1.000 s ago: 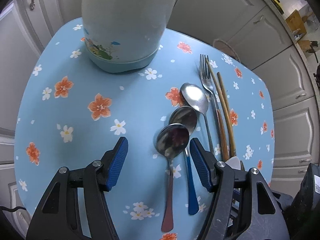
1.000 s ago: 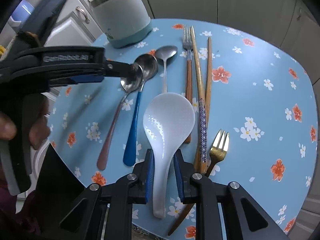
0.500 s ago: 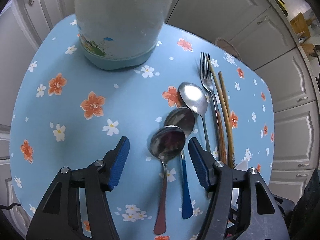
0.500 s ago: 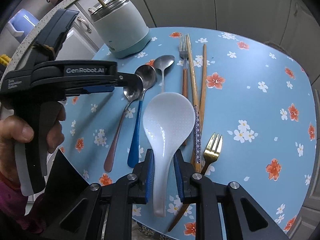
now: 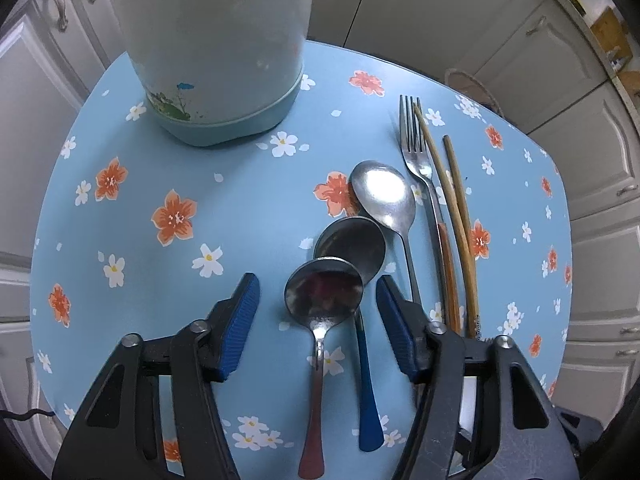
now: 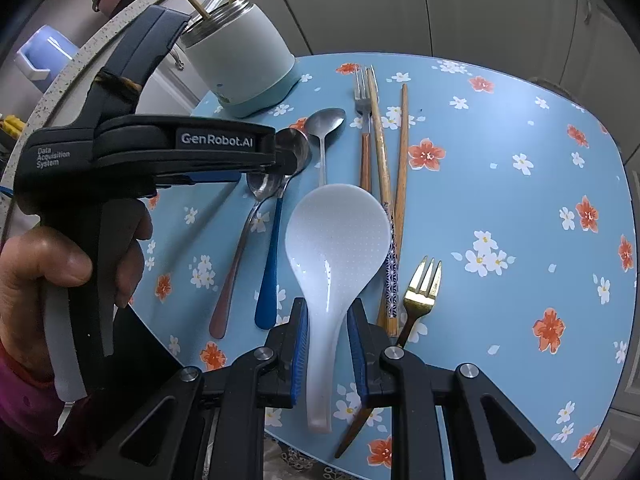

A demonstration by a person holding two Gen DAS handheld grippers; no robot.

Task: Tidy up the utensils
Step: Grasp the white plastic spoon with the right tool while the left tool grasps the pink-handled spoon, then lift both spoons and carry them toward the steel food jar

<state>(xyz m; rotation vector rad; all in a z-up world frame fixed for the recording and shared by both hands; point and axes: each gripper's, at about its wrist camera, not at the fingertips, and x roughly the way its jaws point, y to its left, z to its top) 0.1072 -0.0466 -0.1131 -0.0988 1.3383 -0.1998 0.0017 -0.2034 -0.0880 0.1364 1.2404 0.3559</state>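
Observation:
My right gripper [image 6: 327, 332] is shut on the handle of a white rice paddle [image 6: 338, 232] and holds it above the table. My left gripper [image 5: 316, 300] is open, its fingers on either side of the bowl of a red-handled spoon [image 5: 323, 295] that lies on the table. Beside it lie a blue-handled spoon [image 5: 366, 392], an all-steel spoon [image 5: 384, 196], a steel fork [image 5: 416, 144] and wooden chopsticks [image 5: 452, 200]. A gold fork [image 6: 420, 292] lies to the right. The pale green holder cup [image 5: 216, 40] stands at the back left, with sticks in it in the right wrist view [image 6: 240, 64].
The round table [image 5: 120, 220] has a blue cloth with orange and white flowers. White cabinet doors [image 5: 440, 12] stand behind it. A hand holds the left gripper's body [image 6: 132, 148] over the table's left side in the right wrist view.
My left gripper has moved forward toward the holder cup, still open around the red-handled spoon's bowl. My right gripper has lifted with the rice paddle, which stays in its grip.

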